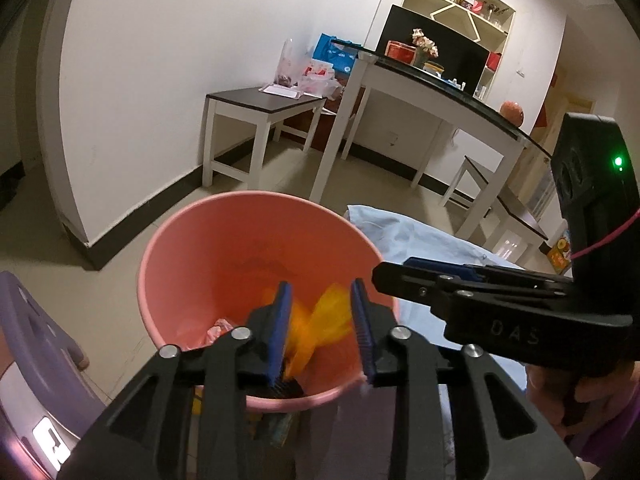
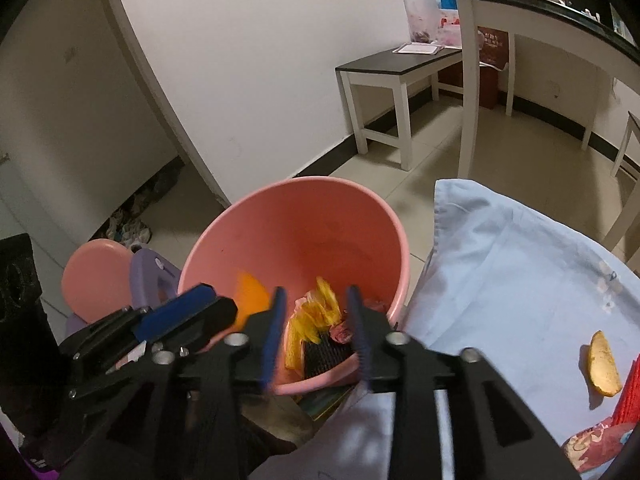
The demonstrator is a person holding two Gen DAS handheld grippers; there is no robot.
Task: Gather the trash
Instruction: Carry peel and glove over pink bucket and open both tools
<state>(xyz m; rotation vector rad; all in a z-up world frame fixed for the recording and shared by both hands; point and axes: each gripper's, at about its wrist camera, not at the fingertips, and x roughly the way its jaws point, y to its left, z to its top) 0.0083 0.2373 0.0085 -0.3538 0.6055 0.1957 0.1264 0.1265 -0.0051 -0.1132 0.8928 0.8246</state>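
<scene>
From my left wrist, my left gripper (image 1: 322, 330) stands wide over the near rim of the pink bucket (image 1: 200, 224), pads touching nothing; the blurred orange wrapper (image 1: 320, 320) between them looks loose and dropping in, so I judge this the release. To do it well I should keep the jaws apart above the mouth and lift straight out without clipping the rim. My right gripper (image 1: 394, 276) reaches in from three o'clock, close over the rim, so the two must not knock together. A purple stool (image 1: 28, 340) sits at eight o'clock, the light blue cloth (image 1: 408, 240) at three, a low bench (image 1: 264, 102) at twelve. From my right wrist, my right gripper (image 2: 316, 320) is likewise parted over the bucket (image 2: 280, 208), nothing pinched; yellow wrappers (image 2: 316, 312) lie below it on the trash inside. The left gripper (image 2: 188, 312) crowds in from nine o'clock. An orange peel (image 2: 604, 368) still waits on the cloth (image 2: 500, 260) at four o'clock, with red packaging (image 2: 632, 388) beside it, probably my next pickups.
</scene>
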